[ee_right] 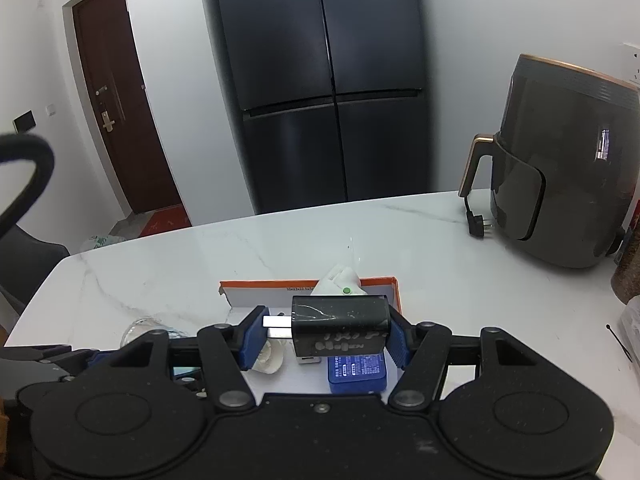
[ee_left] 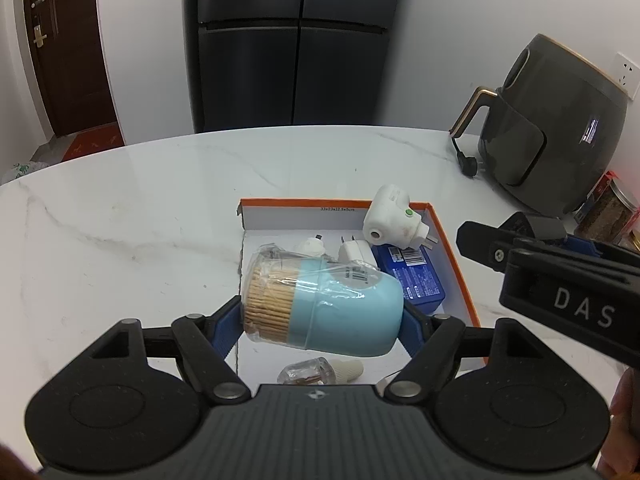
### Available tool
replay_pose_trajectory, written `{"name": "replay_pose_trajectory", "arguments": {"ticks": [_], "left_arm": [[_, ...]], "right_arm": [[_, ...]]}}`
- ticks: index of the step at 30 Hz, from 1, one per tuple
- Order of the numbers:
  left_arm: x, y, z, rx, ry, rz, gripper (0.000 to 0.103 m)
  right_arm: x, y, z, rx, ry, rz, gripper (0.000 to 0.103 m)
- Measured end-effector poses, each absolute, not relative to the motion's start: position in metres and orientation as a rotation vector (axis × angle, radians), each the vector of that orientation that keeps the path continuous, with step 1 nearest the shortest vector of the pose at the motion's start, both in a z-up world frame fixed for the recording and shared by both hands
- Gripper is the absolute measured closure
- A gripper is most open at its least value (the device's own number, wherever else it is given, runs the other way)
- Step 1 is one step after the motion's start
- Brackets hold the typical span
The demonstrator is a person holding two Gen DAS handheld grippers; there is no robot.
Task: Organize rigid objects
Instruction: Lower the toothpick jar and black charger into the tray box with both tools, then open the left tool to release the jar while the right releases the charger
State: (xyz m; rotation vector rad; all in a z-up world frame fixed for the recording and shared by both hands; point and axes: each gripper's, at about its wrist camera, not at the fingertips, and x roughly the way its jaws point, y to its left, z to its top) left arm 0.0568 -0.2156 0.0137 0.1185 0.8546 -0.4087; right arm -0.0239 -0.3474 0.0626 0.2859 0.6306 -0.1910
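Left wrist view: the left gripper (ee_left: pixel 322 322) has its blue pads pressed on the two ends of a light blue toothpick holder (ee_left: pixel 328 308), wrapped in clear film and lying sideways above the near part of an orange-edged cardboard box (ee_left: pixel 452 256). Below it in the box lies a small clear bottle (ee_left: pixel 316 372). Further in are a white charger (ee_left: pixel 354 252), a round white plug (ee_left: pixel 310 246), a blue packet (ee_left: pixel 416 274) and a white plug-in device (ee_left: pixel 390 220) leaning on the far right corner. The right gripper (ee_left: pixel 476 240) reaches in over the box's right wall, just beside the blue packet.

In the right wrist view, the right gripper (ee_right: pixel 326 330) clamps a black charger (ee_right: pixel 340 326) end to end, prongs against the left pad, above the box's middle. On the marble table (ee_right: pixel 200 264), well apart to the right, stand an air fryer (ee_right: pixel 560 184) with its loose power plug (ee_right: pixel 478 222) and some jars (ee_left: pixel 606 210).
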Motion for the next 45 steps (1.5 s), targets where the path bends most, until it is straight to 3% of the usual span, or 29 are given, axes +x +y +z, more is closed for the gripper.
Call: {"name": "replay_pose_trajectory", "arguments": {"ticks": [45], "left_arm": [[0.086, -0.251, -0.018, 0.154, 0.927, -0.437, 0.025]], "right_arm": [[0.024, -0.373, 0.022, 0.293, 0.724, -0.206, 0.030]]}}
